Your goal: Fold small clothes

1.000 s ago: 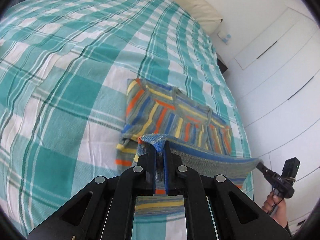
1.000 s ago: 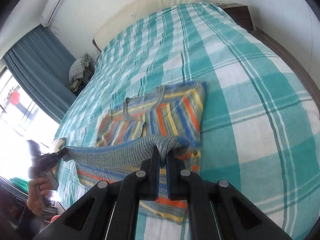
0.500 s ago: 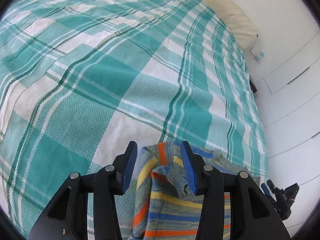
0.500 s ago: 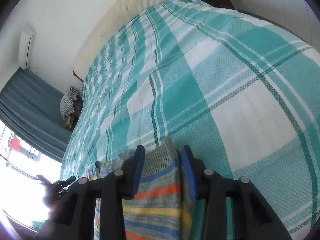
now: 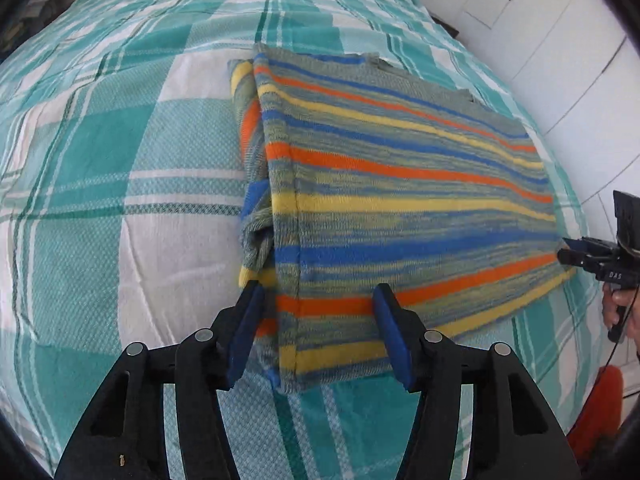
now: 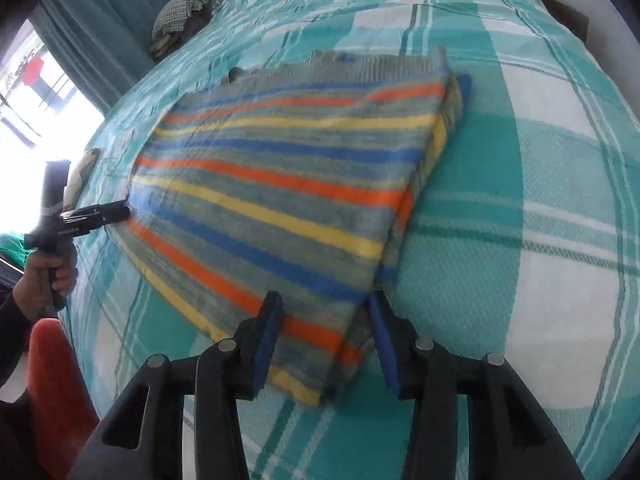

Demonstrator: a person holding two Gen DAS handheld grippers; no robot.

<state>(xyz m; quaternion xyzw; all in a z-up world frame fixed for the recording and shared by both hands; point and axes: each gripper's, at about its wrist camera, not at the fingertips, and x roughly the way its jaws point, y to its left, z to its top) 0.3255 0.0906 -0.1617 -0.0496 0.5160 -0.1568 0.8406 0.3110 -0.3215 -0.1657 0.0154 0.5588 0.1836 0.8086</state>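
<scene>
The folded knit sweater with blue, orange and yellow stripes [image 5: 400, 184] lies flat on the teal and white checked bed cover [image 5: 100, 184]. Its long way runs from one gripper across to the other. The left gripper [image 5: 318, 330] is over the near left corner, its jaws opening, with cloth between the blue pads but not pinched. The right gripper [image 6: 324, 338] is over the near right corner, jaws apart, not squeezing, though the blur makes this a bit hard to see. There is lots of bare bed beyond the sweater. The bed's edge is close on the near side.
</scene>
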